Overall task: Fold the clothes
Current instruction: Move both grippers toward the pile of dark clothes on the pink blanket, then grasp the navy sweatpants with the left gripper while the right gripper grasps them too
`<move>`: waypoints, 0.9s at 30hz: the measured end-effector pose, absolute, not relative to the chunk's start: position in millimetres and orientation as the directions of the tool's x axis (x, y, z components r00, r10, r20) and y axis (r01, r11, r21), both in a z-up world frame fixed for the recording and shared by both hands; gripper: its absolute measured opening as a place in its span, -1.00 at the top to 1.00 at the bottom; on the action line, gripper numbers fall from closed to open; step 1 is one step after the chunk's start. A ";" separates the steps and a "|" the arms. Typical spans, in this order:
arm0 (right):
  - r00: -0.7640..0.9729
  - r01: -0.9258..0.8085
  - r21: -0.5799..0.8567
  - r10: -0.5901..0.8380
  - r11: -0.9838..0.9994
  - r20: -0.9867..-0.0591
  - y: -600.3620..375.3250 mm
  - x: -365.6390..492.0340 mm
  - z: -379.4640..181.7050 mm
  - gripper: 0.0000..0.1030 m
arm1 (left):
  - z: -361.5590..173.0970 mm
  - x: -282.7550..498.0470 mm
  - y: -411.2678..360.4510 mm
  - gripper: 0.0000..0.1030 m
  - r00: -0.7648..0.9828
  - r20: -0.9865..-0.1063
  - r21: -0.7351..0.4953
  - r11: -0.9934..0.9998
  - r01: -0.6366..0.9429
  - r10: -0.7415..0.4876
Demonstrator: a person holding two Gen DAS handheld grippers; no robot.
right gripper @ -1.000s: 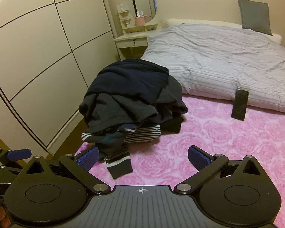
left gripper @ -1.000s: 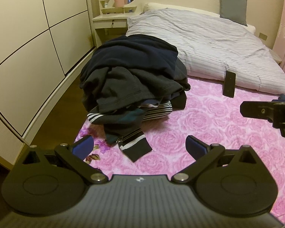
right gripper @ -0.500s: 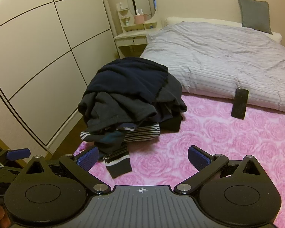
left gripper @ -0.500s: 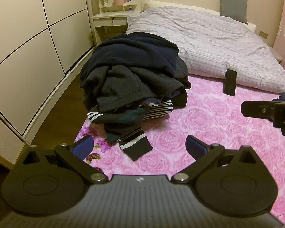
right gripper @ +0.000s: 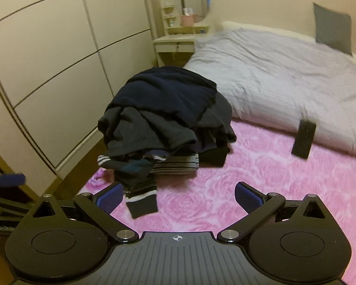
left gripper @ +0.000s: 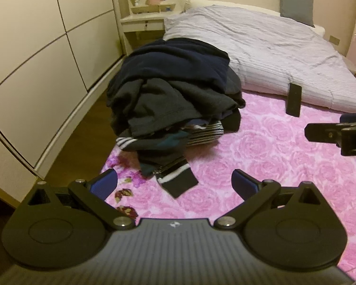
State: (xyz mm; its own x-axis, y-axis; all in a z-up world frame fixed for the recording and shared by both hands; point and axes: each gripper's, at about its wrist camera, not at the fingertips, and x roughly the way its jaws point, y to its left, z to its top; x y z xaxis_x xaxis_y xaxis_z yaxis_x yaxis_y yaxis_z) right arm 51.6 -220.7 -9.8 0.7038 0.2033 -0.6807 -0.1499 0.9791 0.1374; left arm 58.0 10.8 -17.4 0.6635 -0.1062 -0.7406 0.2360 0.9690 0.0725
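Heaping up in the middle of both wrist views, a pile of dark clothes [left gripper: 173, 95] sits on the pink rose-patterned blanket [left gripper: 273, 156], its far side against the grey striped duvet [left gripper: 273, 47]. A navy garment [right gripper: 163, 97] tops the pile, a charcoal one [left gripper: 163, 104] drapes below it, striped pieces [right gripper: 175, 165] show at the base, and a ribbed cuff [left gripper: 178, 181] trails out toward the lower centre of the frame. No container holds anything that can be made out; the small pink box [right gripper: 186, 20] on the dresser shelf at upper centre is too blurred to read. The left gripper [left gripper: 174, 181] hangs released, fingers spread wide, the cuff lying between and just beyond its blue pads [left gripper: 105, 181]. The right gripper [right gripper: 178, 196] is likewise spread apart, gripping nothing, the cuff near its left pad. A black phone [left gripper: 293, 99] leans at the duvet's edge, right of centre
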 end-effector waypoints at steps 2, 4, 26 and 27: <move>0.714 -0.210 0.102 0.224 0.972 -0.664 -220.8 58.1 -10.3 -0.99 | -13.4 58.3 13.7 -0.96 0.692 -0.717 0.117 0.966 0.228 -0.077; 0.725 -0.268 0.061 0.243 0.961 -0.645 -218.7 67.4 -11.6 -0.99 | -11.1 62.9 19.0 -0.96 0.713 -0.699 0.153 0.963 0.224 -0.055; 0.709 -0.515 -0.378 0.135 0.769 -0.692 -121.2 325.9 -118.1 -0.45 | -117.8 343.8 28.4 -0.96 0.767 -0.617 0.451 0.718 0.529 -0.178; 0.701 -0.528 -0.386 0.132 0.756 -0.701 -119.0 332.8 -125.7 -0.45 | -126.1 353.4 26.9 -0.96 0.766 -0.617 0.460 0.707 0.537 -0.180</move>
State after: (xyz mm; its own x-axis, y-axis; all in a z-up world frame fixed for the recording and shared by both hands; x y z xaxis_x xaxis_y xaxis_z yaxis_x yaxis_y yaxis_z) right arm 332.8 -119.0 -125.7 0.7008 0.1320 -0.7010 -0.5283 0.7564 -0.3857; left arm 353.4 26.9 -126.1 0.7660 -0.1799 -0.6171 0.5368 0.7073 0.4601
